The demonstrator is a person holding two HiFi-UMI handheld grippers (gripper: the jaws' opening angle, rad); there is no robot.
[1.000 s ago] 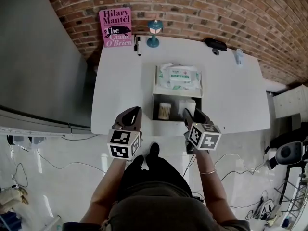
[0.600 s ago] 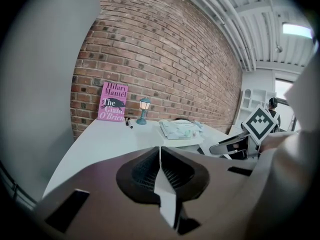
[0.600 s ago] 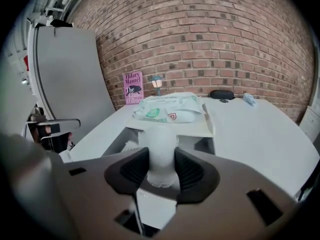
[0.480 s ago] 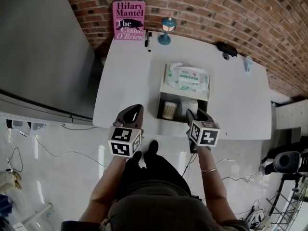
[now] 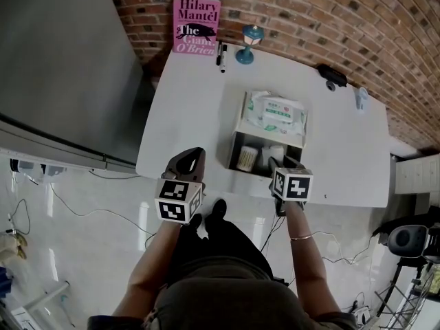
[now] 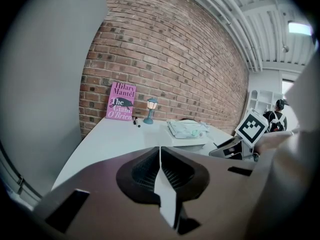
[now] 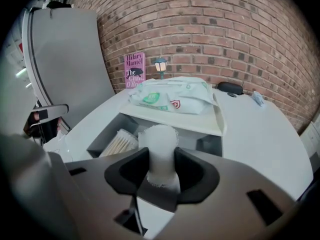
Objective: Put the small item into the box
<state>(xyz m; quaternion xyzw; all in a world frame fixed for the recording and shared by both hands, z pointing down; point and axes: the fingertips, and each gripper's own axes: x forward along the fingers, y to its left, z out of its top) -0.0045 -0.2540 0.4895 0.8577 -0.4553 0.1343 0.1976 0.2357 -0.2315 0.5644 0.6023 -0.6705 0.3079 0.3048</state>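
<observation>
Gripping white roll (image 7: 159,140), right gripper (image 5: 282,163); book (image 5: 196,26) reads "Hilary Mantel The Giant O'Brien".

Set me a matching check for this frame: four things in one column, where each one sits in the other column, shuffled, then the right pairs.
Things:
1. wipes pack
2. cotton swabs
3. pink book
4. white cotton roll

Places:
A. between the jaws of the right gripper
B. leaning against the brick wall
C. on top of the box
D. in the left side of the open drawer

Pairs: 1-C; 2-D; 3-B; 4-A
</observation>
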